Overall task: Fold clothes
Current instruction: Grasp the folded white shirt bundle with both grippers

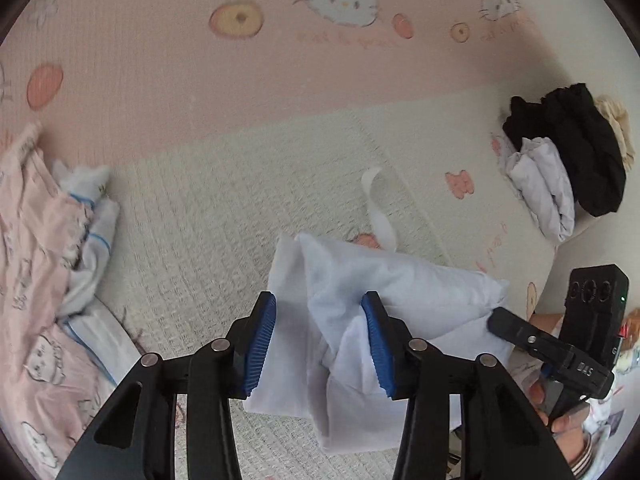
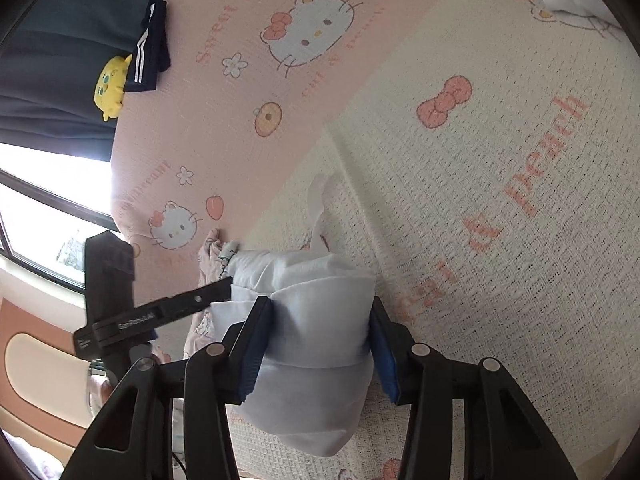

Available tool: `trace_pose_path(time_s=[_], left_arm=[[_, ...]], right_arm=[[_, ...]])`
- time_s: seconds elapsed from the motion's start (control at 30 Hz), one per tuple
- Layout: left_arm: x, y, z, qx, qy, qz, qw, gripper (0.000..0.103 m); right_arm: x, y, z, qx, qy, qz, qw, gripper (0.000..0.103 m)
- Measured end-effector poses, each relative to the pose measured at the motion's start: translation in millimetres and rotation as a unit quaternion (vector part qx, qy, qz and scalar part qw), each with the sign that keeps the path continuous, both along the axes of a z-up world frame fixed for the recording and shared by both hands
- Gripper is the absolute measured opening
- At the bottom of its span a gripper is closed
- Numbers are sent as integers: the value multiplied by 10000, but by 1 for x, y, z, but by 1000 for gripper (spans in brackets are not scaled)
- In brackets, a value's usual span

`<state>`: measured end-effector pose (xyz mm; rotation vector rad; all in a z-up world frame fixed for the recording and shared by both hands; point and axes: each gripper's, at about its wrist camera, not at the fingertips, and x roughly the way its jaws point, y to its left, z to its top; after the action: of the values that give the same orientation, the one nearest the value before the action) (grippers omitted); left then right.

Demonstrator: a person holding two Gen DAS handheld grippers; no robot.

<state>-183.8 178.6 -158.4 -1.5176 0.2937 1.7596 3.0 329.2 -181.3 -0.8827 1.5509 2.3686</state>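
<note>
The white garment [image 1: 360, 300] is lying bunched on the bed [image 1: 224, 208], on the cream part of the cartoon-print cover, and is sitting between both grippers. The left gripper [image 1: 322, 344] is straddling one end of the bundle; its right pad is pressing into the cloth, but a gap is showing at the left pad, so it is not yet clamping. The right gripper [image 2: 320, 350] is squeezing the folded roll from both sides.

Risks, as judged from this position:
- The grip is taking a thick wad rather than one edge, so layers are likely to slip out on lifting and the fold may collapse.
- The loose white strap [image 1: 378, 204] is trailing beyond the bundle and may drag or snag.
- The grippers are working close together and may collide.
</note>
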Motion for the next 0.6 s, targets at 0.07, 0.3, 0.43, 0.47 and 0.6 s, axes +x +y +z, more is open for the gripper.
trace_pose_path(time_s=[0.07,0.3,0.43,0.47,0.6], left_arm=[[-3,-5,-5,16,-166,121,9998,44],[-4,-15,-14,-6,-167,286,9995,63],[-9,-33,-27,317,-718,688,9945,68],[-11,-38,-31,436,-906,820,9915,69],[-5,-52,-36,878,-939,885,9877,70]], right_arm=[[0,0,0,25,-38,21,10000,47],[12,2,-12,-606,-157,-236,9978,76],[21,2,-24,-1175,-44,-423,9922,77],[22,2,-26,-1234,-32,-448,9913,77],[24,1,-28,-1260,-48,-505,9907,78]])
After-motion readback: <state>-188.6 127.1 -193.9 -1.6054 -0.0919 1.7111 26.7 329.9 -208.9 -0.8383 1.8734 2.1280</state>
